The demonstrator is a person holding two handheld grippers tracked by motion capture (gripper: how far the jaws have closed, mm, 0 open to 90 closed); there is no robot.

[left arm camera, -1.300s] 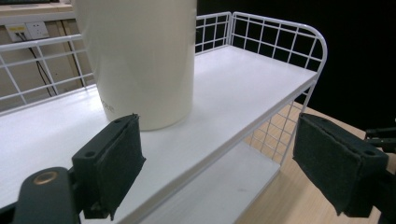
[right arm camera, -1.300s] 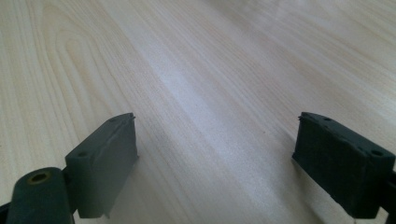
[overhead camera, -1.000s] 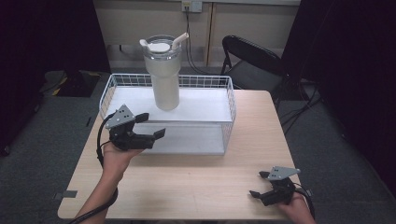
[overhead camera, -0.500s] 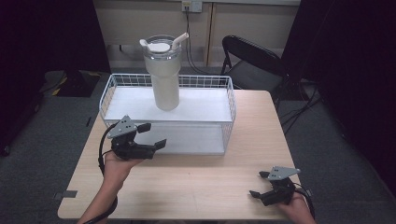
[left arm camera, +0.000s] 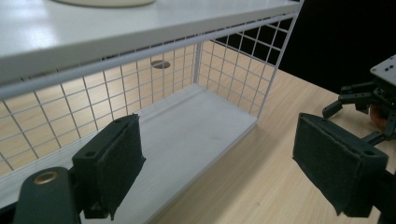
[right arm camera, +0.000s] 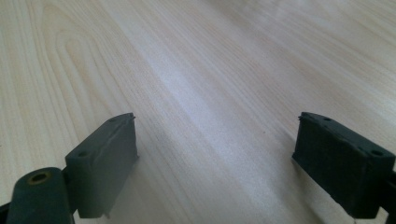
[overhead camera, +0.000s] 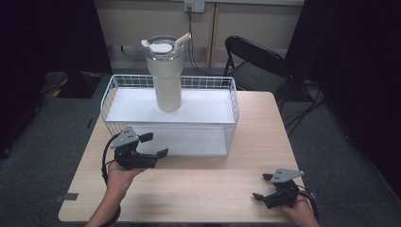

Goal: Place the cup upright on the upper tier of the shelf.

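A tall cream tumbler (overhead camera: 167, 75) with a lid, handle and straw stands upright on the upper shelf of a white wire rack (overhead camera: 170, 116) at the back of the wooden table (overhead camera: 198, 179). My left gripper (overhead camera: 155, 145) is open and empty, held just in front of the rack's left front, jaws pointing right. In the left gripper view its jaws frame the rack's lower shelf (left arm camera: 187, 126); the tumbler's base (left arm camera: 105, 2) shows at the top edge. My right gripper (overhead camera: 261, 187) rests low at the table's front right, open and empty over bare wood (right arm camera: 210, 102).
A black folding chair (overhead camera: 255, 61) stands behind the table at the right. Cables hang from a wall socket (overhead camera: 194, 5) behind the rack. The right gripper (left arm camera: 359, 100) appears at the far right of the left gripper view. Dark carpet surrounds the table.
My left gripper has drawn back toward the table's front and lowered a little, away from the rack's left side. The right gripper and the tumbler have stayed put.
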